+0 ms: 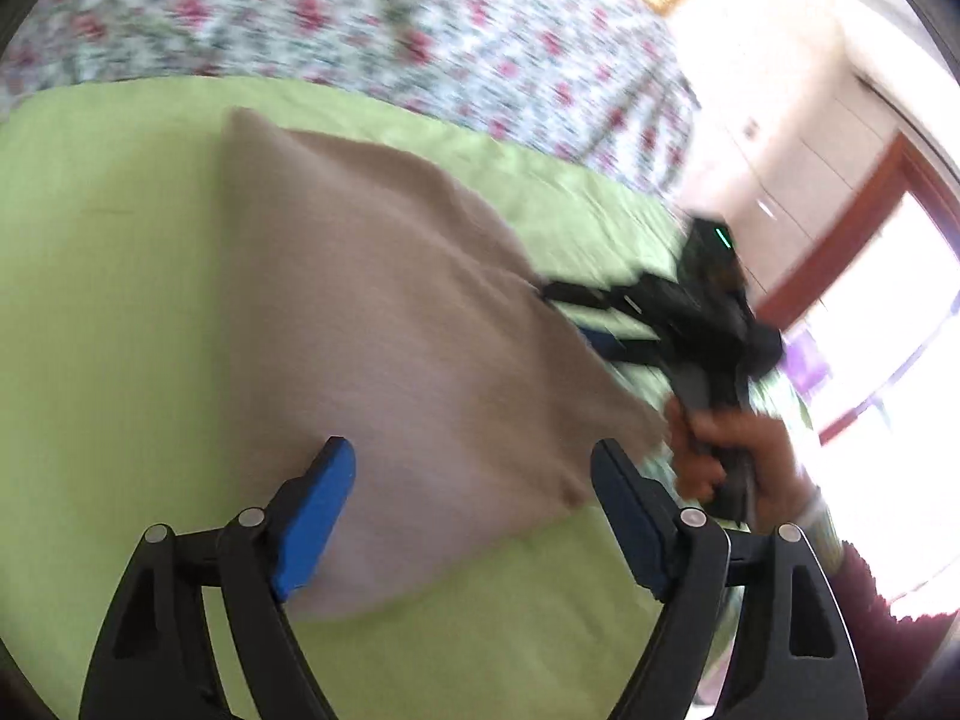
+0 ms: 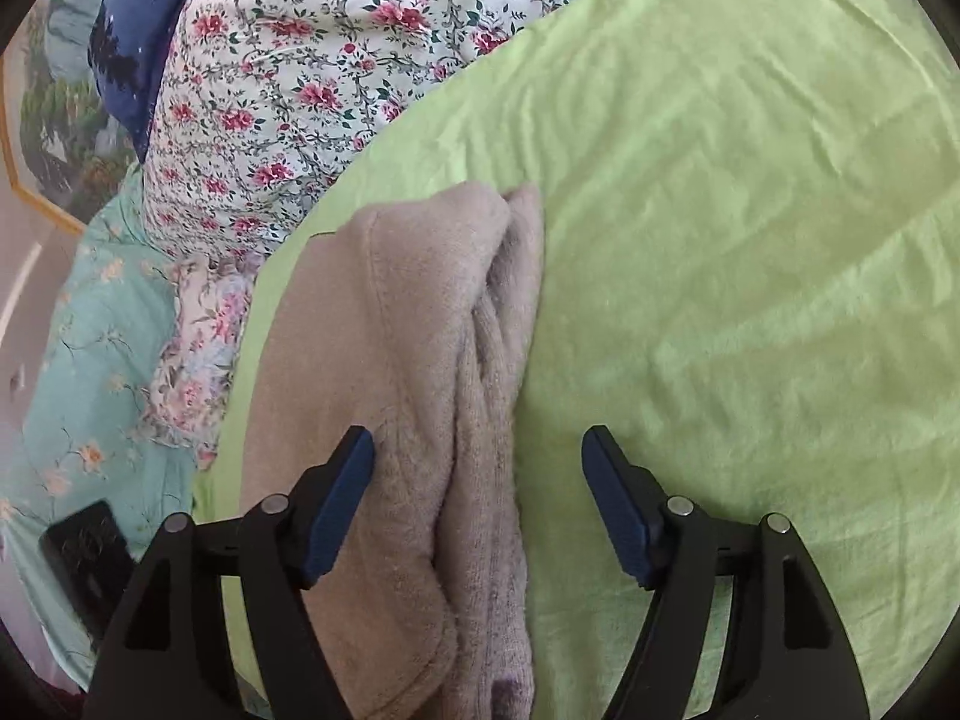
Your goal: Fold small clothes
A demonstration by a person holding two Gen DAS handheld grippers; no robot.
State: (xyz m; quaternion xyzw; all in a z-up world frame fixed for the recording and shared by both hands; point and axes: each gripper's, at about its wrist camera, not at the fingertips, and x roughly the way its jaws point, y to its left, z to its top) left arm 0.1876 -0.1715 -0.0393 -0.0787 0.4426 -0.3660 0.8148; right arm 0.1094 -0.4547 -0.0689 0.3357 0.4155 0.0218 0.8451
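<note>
Two views: left wrist picture smeared with blur, right wrist picture sharp
Surface: lime-green plush blanket (image 2: pixel 750 252) spread wide and softly creased, filling most of both views
Task's thing: beige fleece garment (image 2: pixel 414 372), folded into a long stack of layers, lying flat on the green blanket near its left edge in the right wrist view; layered edges facing right
Same garment, left view: broad flat beige panel (image 1: pixel 390 312) reaching diagonally from the far left toward the near right
Left gripper (image 1: pixel 474 480): released, blue pads spread wide, hanging over the near edge of the garment with cloth seen between the pads but not pinched
Right gripper (image 2: pixel 477 474): released, jaws wide, astride the folded edge; left pad over the fleece, right pad over bare green blanket; contact with the cloth impossible to tell
Right gripper, seen from the left (image 1: pixel 672 312): black body, blurred, at the garment's right edge, grasped by a bare hand (image 1: pixel 732 450) with a dark red sleeve (image 1: pixel 888 612) below it
Beyond the blanket: white quilt with red flowers (image 2: pixel 288 84), dark blue starred cushion (image 2: pixel 132 42), teal flowered sheet (image 2: pixel 90 372)
Near left corner: black flat device (image 2: pixel 84 564) on the teal sheet
Room: gold-framed landscape picture (image 2: pixel 54 108) on the wall, pale cabinet doors (image 1: pixel 798 138), bright red-framed window (image 1: pixel 888 276) washed out by daylight
</note>
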